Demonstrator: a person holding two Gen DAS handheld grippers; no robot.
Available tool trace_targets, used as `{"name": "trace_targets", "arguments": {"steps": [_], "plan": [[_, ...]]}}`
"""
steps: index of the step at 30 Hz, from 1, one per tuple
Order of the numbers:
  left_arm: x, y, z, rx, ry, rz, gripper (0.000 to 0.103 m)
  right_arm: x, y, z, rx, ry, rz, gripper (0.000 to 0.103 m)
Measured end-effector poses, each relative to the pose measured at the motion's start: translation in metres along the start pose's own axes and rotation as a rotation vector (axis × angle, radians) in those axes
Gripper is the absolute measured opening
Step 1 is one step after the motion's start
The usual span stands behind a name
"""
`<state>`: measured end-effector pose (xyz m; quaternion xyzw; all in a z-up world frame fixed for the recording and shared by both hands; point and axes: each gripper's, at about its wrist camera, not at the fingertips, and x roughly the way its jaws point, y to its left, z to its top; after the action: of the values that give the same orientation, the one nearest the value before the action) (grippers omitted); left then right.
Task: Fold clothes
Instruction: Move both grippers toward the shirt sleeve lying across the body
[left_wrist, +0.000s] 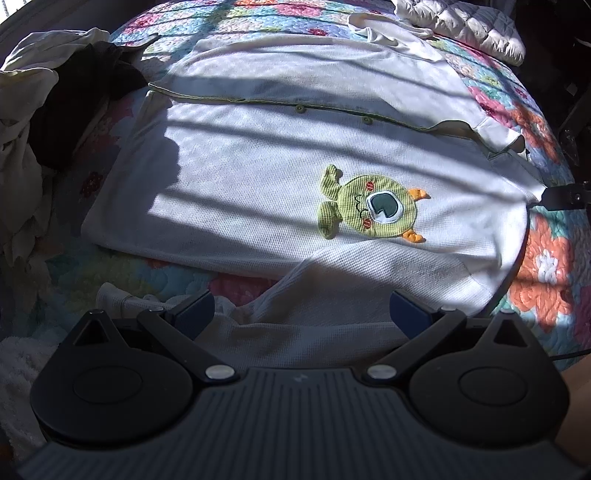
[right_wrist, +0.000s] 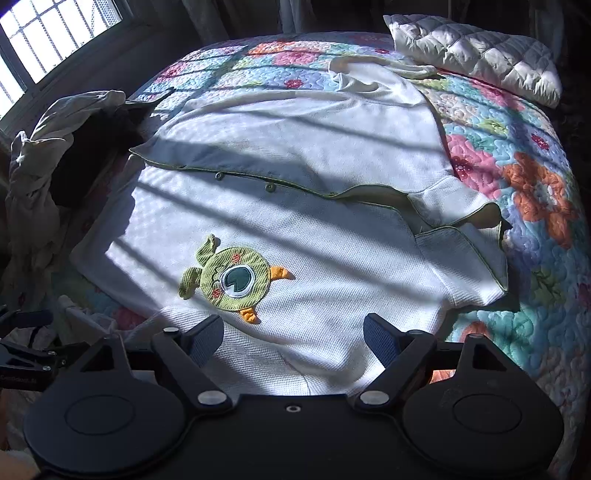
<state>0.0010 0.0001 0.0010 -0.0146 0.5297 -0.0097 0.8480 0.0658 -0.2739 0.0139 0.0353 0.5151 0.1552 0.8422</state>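
Observation:
A white waffle-knit shirt (left_wrist: 258, 173) with green piping, snap buttons and a green monster patch (left_wrist: 373, 205) lies spread flat on the quilt. It also shows in the right wrist view (right_wrist: 314, 221), patch (right_wrist: 229, 277) at lower left. My left gripper (left_wrist: 301, 314) is open, hovering over the near sleeve (left_wrist: 332, 295), which trails toward me. My right gripper (right_wrist: 293, 341) is open above the shirt's near shoulder area. Its tip (left_wrist: 565, 195) shows at the right edge of the left wrist view. Neither holds cloth.
The bed has a flowered quilt (right_wrist: 517, 177). A heap of cream and black clothes (left_wrist: 48, 110) lies at the left, also in the right wrist view (right_wrist: 66, 147). A white quilted pillow (right_wrist: 472, 55) sits at the far right. A window (right_wrist: 48, 40) is at upper left.

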Motion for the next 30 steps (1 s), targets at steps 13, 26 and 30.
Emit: {"name": "trace_targets", "arguments": {"steps": [13, 26, 30], "plan": [[0.0034, 0.0011, 0.0001, 0.000, -0.004, 0.006, 0.103, -0.0011, -0.0026, -0.0006, -0.010, -0.004, -0.002, 0.086], [0.0049, 0.0017, -0.0007, -0.006, 0.007, 0.003, 0.103, 0.0023, -0.0077, -0.0018, 0.013, -0.003, 0.004, 0.086], [0.0055, 0.0021, -0.0008, -0.006, 0.010, 0.000, 0.103, 0.0044, -0.0068, -0.0018, 0.011, 0.003, 0.014, 0.086]]}}
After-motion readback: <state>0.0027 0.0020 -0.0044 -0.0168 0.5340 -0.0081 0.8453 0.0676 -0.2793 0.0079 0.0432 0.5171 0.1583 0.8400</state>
